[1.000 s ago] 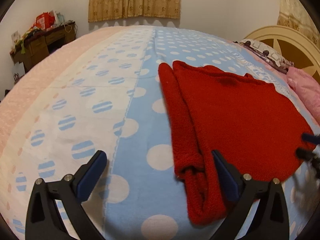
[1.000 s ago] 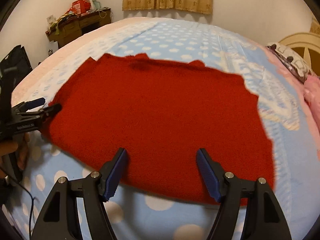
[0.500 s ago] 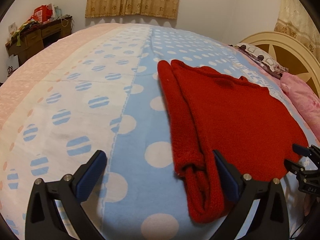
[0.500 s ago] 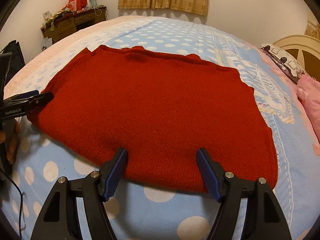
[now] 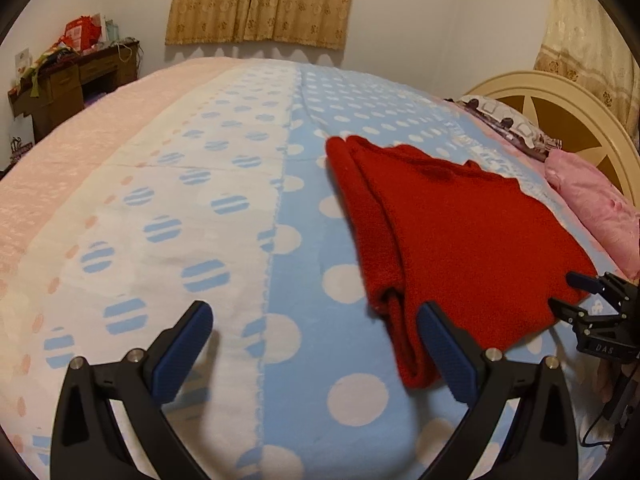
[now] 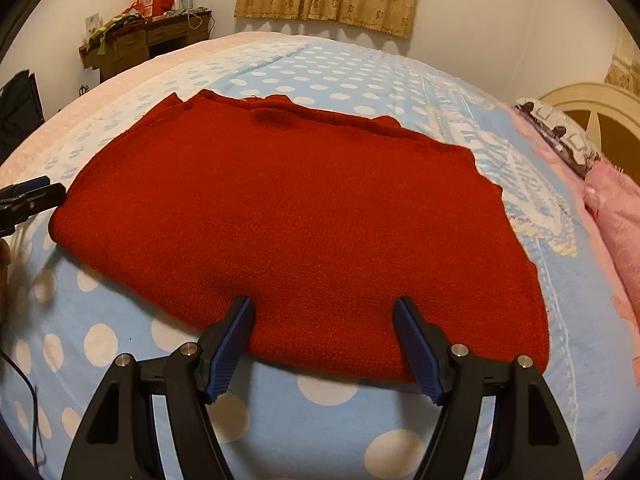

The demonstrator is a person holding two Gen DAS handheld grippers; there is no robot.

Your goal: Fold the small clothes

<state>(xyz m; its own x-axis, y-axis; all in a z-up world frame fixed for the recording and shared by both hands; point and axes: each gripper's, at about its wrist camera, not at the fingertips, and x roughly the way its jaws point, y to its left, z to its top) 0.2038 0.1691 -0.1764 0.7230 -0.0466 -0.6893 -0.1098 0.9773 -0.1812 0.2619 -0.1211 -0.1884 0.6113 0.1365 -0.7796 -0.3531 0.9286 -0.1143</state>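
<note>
we see both claws, left (image 5: 316,334) and right (image 6: 324,330), wide open and empty at the near hem of the sweater (image 6: 296,216) on the bed (image 5: 224,248).

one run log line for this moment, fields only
stage: mid-fold | item: red sweater flat on polka-dot bedspread, left sleeve folded in | left gripper: open, empty | right gripper: open at hem, no grip

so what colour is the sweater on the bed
Deep red, plain knit sweater; it shows best in the right wrist view.
</note>
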